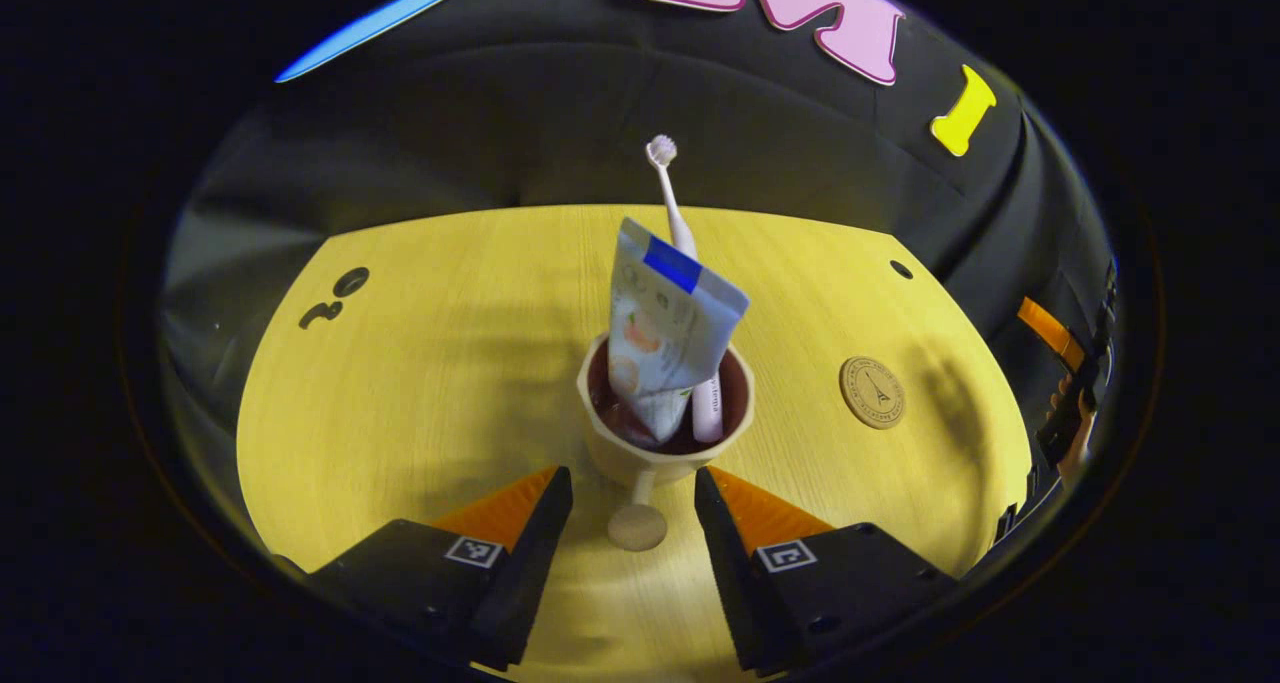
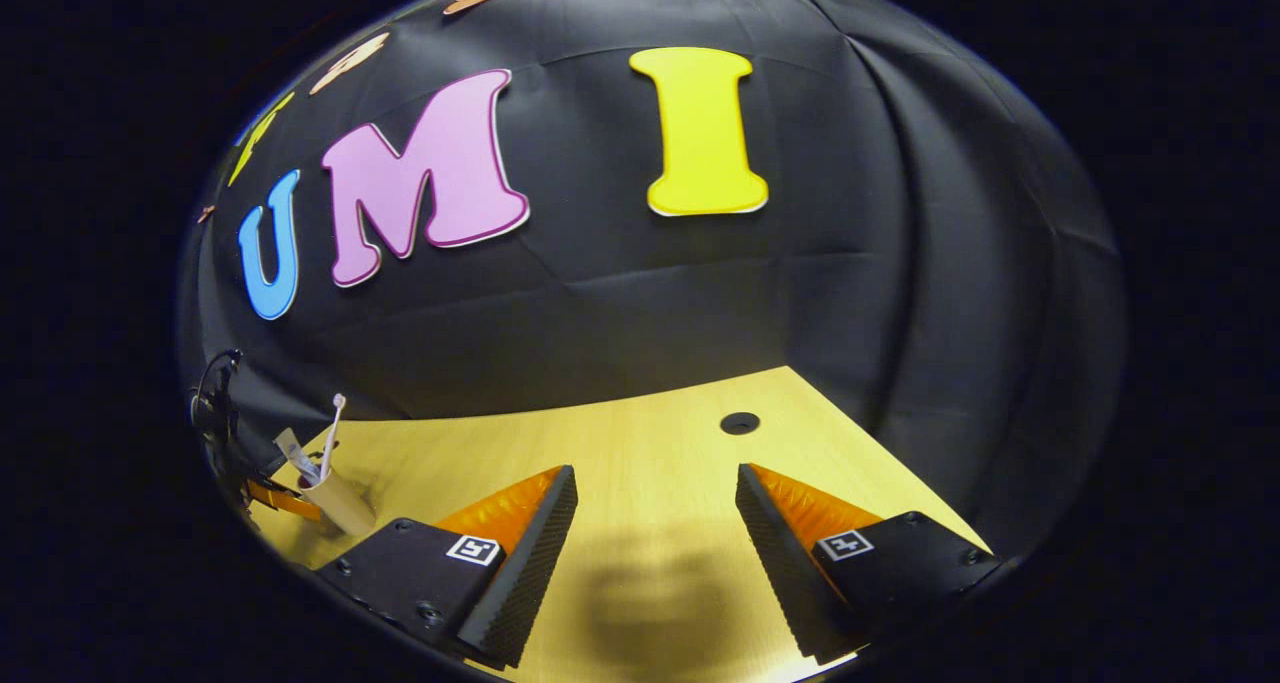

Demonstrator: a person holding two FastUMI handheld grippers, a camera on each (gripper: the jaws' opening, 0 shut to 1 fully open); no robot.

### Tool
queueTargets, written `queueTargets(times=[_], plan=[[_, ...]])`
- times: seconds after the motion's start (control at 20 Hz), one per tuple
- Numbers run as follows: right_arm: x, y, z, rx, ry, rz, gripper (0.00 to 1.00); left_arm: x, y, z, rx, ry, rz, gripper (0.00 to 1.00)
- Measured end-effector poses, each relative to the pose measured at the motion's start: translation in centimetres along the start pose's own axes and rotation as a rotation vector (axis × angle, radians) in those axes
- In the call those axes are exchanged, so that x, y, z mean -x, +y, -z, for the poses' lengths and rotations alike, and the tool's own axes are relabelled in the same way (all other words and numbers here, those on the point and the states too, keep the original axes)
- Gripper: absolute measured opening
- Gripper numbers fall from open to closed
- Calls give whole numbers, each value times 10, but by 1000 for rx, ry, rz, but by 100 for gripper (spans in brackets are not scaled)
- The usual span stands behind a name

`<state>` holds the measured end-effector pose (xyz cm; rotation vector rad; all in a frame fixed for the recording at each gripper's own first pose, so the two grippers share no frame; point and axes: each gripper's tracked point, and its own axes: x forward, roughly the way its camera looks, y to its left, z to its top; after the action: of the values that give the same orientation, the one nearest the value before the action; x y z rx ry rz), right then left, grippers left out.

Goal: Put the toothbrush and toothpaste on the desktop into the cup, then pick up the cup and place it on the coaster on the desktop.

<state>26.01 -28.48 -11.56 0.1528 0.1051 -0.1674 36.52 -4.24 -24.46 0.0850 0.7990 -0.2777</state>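
Note:
A cream cup [image 1: 640, 453] with a dark inside stands on the yellow wooden desktop [image 1: 440, 363], its handle pointing toward my left gripper. A toothpaste tube [image 1: 668, 328] and a white toothbrush [image 1: 672, 203] stand upright in it. My left gripper [image 1: 633, 498] is open, its fingers on either side of the cup's handle without touching. The round brown coaster [image 1: 872, 392] lies to the cup's right. In the right gripper view the cup [image 2: 338, 499] with the toothbrush [image 2: 331, 433] sits at far left, and my right gripper [image 2: 655, 513] is open over bare desktop.
Dark round holes mark the desktop near its far corners [image 1: 350, 282] [image 1: 901, 269] [image 2: 739, 423]. The other gripper and a hand [image 1: 1075, 393] show at the right edge of the left gripper view. The black cloth wall rises behind the desk.

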Motion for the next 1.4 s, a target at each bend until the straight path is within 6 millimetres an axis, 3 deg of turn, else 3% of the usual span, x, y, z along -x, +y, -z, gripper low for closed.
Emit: queueTargets(times=[0.05,0.2,0.35,0.4,0.55,0.7,0.9,1.0,1.05,1.25,1.4], plan=[[7,-11,3,-9,7,22,98,-2,-3,3,-17,29,5,73],[20,-27,18,-16,43,60,98,-5,-5,4,-68,58,-5,57],[32,-37,26,-19,66,90,98,-3,-6,7,-61,70,-10,50],[36,-41,30,-19,73,100,98,-5,-7,7,-62,67,-16,30],[45,-46,33,-25,83,116,98,-6,-8,6,-68,60,-37,34],[50,-45,30,-29,79,116,98,-7,-10,5,-58,34,-60,23],[55,-39,27,-21,81,98,98,-6,-12,7,-45,15,-71,20],[56,-36,26,-7,83,88,98,-2,-17,6,-53,1,-75,24],[57,-36,25,-1,82,85,98,1,-20,3,-65,-13,-72,19],[62,-33,22,-7,80,75,98,11,-60,-21,-93,-52,-12,19],[69,-32,21,-9,75,71,98,10,-105,-35,-147,-65,53,24]])
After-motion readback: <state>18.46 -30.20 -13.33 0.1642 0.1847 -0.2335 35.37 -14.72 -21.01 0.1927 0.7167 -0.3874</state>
